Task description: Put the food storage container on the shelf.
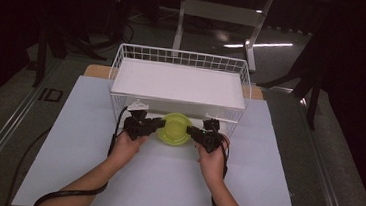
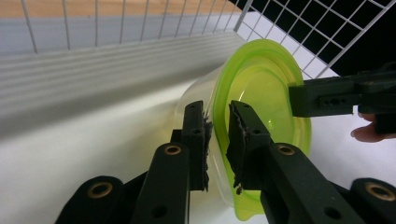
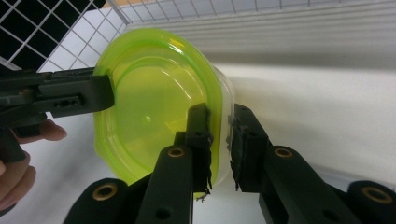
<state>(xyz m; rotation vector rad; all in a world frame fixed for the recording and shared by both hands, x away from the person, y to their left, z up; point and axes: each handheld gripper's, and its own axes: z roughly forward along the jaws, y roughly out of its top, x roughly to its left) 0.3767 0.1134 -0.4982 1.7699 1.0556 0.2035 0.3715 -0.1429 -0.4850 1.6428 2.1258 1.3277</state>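
Both forearms reach forward, each hand-held gripper clamped on the green-lidded container's rim.

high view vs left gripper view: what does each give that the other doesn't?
High view alone: the whole white wire basket, the white mat, both forearms, and the left gripper and right gripper meeting the container from opposite sides.

Left gripper view alone: its pads clamping the green lid's edge, with the clear tub beneath.

Both: the green-lidded container by the basket, gripped by both.
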